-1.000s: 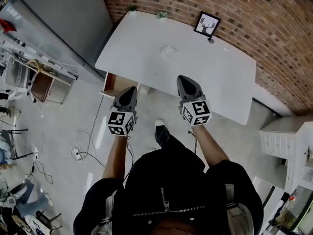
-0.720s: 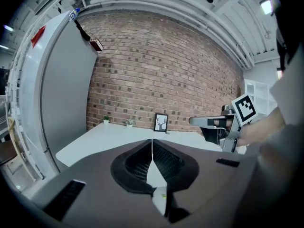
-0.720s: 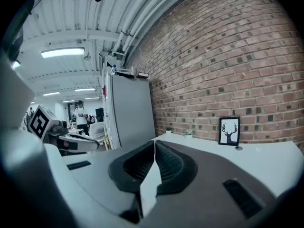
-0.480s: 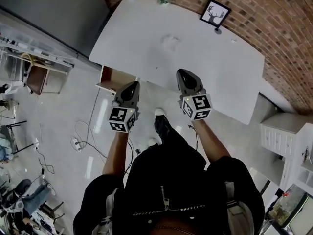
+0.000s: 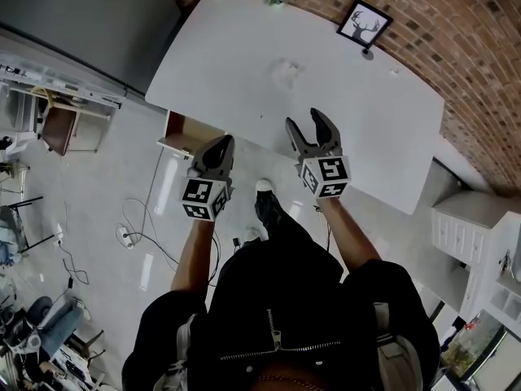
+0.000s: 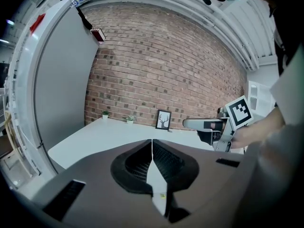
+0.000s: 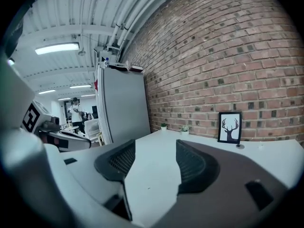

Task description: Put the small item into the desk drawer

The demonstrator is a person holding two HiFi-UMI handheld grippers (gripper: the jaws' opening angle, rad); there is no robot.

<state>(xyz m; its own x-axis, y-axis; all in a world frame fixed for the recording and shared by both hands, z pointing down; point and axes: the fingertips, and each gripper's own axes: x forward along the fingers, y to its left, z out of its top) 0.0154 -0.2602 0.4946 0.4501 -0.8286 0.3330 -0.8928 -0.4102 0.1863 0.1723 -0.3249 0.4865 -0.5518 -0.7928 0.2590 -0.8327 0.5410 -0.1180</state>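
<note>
Bench (image 5: pixel 350 96): white top, smooth, matt. Wall (image 5: pixel 456 23) behind it: rough red brick with pale mortar. Floor (image 5: pixel 146 243): pale and glossy, with streaks of reflected light. Drawer (image 5: pixel 189 130): the brown inside looks like wood. My right claw (image 5: pixel 305 120) and left claw (image 5: pixel 225 139): matt grey, plastic by the look. Their pads (image 7: pixel 191 163): dark and finely ribbed. My jacket (image 5: pixel 293 300): black, with a shiny metal zip (image 5: pixel 273 336).

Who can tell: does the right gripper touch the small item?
Apart. Head view: bare desk lies between the small item and the right gripper, whose empty jaws have just been opening.
</note>
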